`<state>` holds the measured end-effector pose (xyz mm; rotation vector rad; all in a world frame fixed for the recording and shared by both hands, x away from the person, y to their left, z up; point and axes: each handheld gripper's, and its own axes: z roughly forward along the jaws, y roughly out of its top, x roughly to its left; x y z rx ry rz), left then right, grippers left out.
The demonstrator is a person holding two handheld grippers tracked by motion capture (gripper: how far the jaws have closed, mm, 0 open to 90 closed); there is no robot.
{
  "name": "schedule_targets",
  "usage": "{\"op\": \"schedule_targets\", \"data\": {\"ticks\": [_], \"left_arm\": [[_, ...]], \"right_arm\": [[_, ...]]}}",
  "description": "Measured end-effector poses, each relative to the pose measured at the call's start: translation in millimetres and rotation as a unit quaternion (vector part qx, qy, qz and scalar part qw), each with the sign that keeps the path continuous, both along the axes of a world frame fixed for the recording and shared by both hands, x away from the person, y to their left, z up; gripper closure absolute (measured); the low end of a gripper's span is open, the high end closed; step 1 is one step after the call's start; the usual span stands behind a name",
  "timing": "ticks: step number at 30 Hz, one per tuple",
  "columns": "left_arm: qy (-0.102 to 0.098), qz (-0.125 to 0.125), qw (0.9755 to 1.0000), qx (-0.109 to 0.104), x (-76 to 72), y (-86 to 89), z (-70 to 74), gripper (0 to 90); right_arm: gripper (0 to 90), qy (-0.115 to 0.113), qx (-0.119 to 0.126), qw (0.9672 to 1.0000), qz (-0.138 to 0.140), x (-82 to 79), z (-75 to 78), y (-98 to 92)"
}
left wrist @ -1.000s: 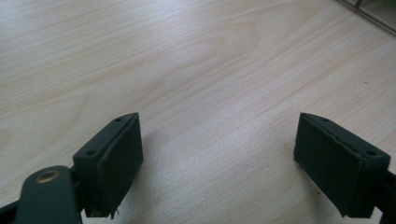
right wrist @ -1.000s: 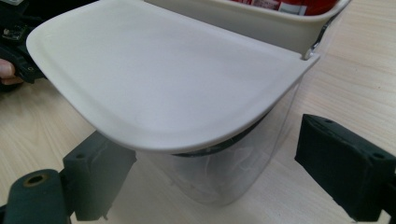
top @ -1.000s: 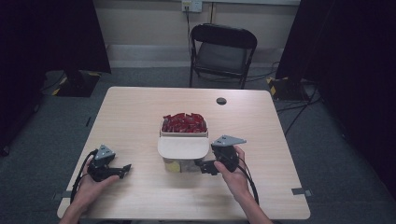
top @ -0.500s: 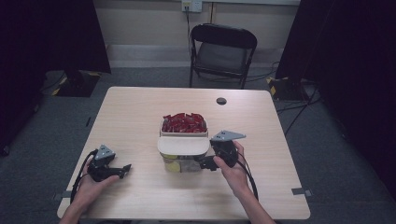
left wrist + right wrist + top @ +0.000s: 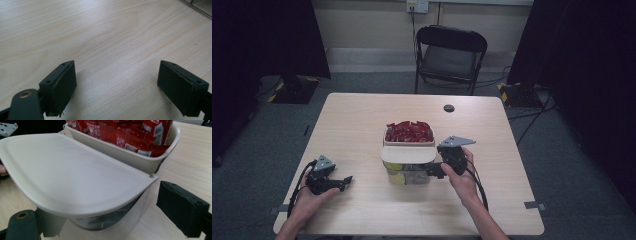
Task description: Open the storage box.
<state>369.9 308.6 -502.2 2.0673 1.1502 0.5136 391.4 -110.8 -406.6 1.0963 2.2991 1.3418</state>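
Nearest the person, the left tool lies low on the desk, well to the left of the lidded container and apart from it; in the left gripper view its jaws stand spread over bare wood with nothing between them, and it sits where it did a second ago. The right tool is the busy one: its hand has edged in against the right side of the container, closer than in the earlier high views, and its jaws have just been closing a little. In the right gripper view they are still spread, one pad standing clear of the container's see-through wall and the other tucked under the overhanging cream lid; the container's body is between them, but no firm pinch on it can be seen. That small narrowing suggests the grasp on the container, or on the lip of its lid, is just being set up and is not yet made. The container stands near the middle of the desk, something yellow showing through its clear side. Touching it from behind is an open tub packed with red packets. Farther back from the container, a small dark disc lies on the desk, and beyond the desk's far edge stands a folding chair.
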Motion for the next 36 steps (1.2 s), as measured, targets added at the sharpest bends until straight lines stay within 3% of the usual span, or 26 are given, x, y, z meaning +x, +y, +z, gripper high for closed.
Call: {"op": "schedule_targets", "data": {"ticks": [36], "left_arm": [[0.0,0.0,1.0,-0.001,0.0,-0.1,0.0,15.1]], "right_arm": [[12.8,0.002,0.016,0.9999,-0.003,34.7,8.7,0.6]]}}
